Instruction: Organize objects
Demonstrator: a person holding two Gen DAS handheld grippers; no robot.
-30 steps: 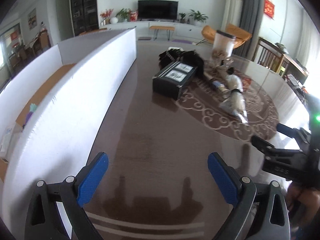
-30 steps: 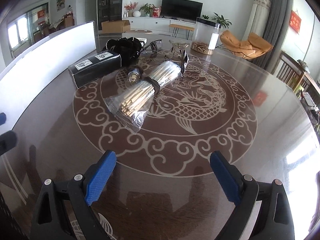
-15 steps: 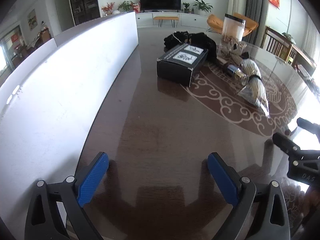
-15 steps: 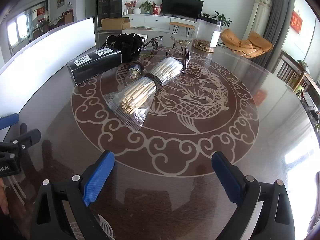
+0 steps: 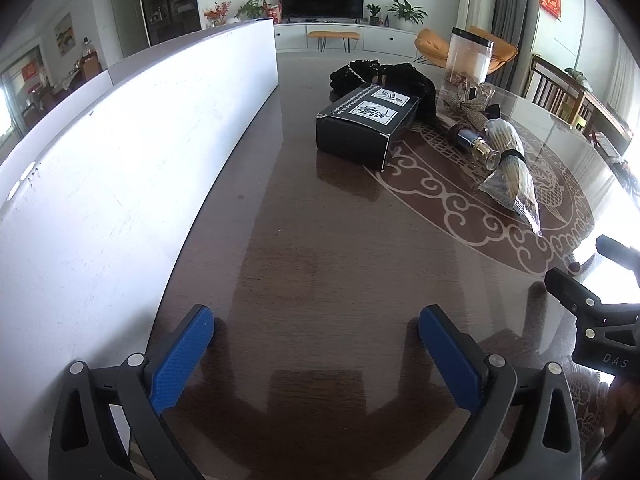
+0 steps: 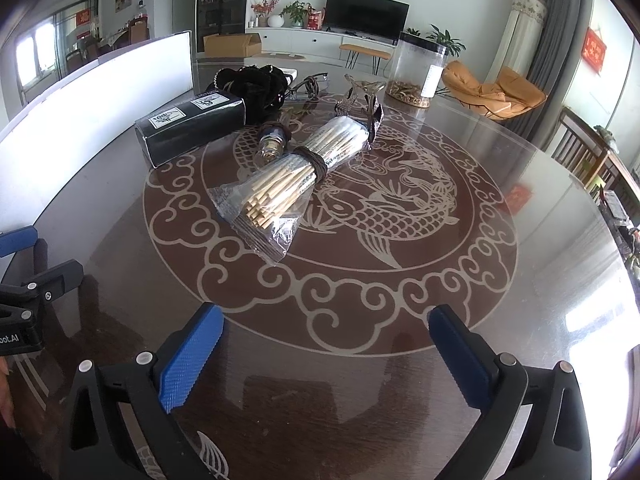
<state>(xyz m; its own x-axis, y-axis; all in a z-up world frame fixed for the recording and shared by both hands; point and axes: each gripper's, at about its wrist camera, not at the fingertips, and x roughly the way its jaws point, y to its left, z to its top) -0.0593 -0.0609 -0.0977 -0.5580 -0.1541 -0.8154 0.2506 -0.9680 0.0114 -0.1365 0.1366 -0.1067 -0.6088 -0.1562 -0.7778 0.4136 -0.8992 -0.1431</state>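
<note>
On a round dark table point(image 6: 520, 240) lie a black box point(image 5: 366, 126) point(image 6: 188, 128), a bagged bundle of wooden sticks point(image 6: 288, 176) point(image 5: 510, 164), a small glass bottle point(image 5: 474, 146) point(image 6: 272, 142), a black cloth heap point(image 5: 384, 76) point(image 6: 256, 80) and a clear jar point(image 6: 416, 68) point(image 5: 468, 56). My left gripper point(image 5: 316, 340) is open and empty over the near table, far short of the box. My right gripper point(image 6: 326, 344) is open and empty, short of the sticks.
A long white board point(image 5: 120, 168) stands along the table's left side. A glass fish figure point(image 6: 366, 96) stands behind the sticks. Chairs point(image 6: 496, 88) and a TV cabinet lie beyond the table. Each gripper shows at the edge of the other's view.
The left gripper has dropped lower and tilted toward the table, drawing closer to the box. The right gripper has edged slightly forward. Both stay open.
</note>
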